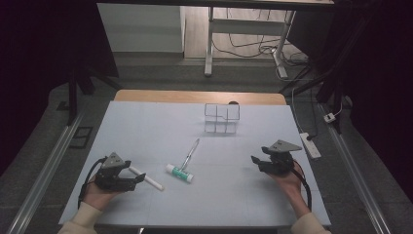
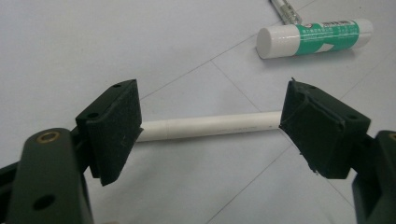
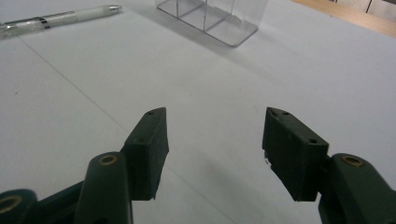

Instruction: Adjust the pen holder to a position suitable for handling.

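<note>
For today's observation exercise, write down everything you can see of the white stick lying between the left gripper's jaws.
The white stick is a slim, smooth cylinder, plastic by its look, with a faint seam near one end, perhaps a cap. It lies flat on the pale table, crosswise between the open jaws of the left gripper. Its ends run behind the pads, so contact cannot be judged. A glue stick lies apart from it, farther off.

White tube [image 2: 212, 126], slim and plain, lies flat on the pale desk [image 1: 146, 122], lengthwise across the gap of the left gripper [image 2: 210, 128]. It sits at the near left, unlifted, near a glue stick.
</note>
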The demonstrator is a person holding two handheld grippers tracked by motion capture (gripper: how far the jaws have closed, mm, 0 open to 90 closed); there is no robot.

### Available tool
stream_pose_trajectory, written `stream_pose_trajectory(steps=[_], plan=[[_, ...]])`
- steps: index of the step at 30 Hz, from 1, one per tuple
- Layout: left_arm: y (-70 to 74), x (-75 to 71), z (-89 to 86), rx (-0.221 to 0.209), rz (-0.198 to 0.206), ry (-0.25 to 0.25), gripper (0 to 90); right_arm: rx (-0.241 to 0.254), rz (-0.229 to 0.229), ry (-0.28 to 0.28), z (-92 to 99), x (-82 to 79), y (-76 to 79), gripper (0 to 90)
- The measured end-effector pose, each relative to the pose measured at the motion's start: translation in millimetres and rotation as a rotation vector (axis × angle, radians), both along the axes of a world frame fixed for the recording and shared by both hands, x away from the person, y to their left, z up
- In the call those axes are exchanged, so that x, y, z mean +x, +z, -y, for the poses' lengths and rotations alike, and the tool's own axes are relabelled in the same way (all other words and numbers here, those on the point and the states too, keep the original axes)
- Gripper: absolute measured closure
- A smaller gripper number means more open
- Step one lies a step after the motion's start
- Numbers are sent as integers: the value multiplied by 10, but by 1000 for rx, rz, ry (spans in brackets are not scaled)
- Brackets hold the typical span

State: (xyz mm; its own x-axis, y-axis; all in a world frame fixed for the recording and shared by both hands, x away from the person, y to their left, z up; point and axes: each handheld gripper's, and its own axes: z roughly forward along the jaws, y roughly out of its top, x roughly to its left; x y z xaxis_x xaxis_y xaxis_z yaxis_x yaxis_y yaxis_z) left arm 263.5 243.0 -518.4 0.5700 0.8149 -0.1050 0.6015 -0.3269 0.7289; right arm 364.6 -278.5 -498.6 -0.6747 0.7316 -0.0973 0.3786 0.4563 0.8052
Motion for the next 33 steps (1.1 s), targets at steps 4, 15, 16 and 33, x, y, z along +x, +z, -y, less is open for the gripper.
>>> stream_pose_trajectory(steps=[4, 15, 16, 33], plan=[[1, 1, -2, 0, -1, 0, 210, 2, 6, -12, -83, 112, 15, 466], [-6, 3, 8, 7, -3, -6, 211, 3, -14, -21, -262, 341, 16, 626], [-7, 3, 8, 7, -3, -6, 211, 3, -14, -21, -262, 341, 16, 626], [5, 2, -11, -7, -6, -7, 220, 17, -24, -29, -367, 580, 4, 893]])
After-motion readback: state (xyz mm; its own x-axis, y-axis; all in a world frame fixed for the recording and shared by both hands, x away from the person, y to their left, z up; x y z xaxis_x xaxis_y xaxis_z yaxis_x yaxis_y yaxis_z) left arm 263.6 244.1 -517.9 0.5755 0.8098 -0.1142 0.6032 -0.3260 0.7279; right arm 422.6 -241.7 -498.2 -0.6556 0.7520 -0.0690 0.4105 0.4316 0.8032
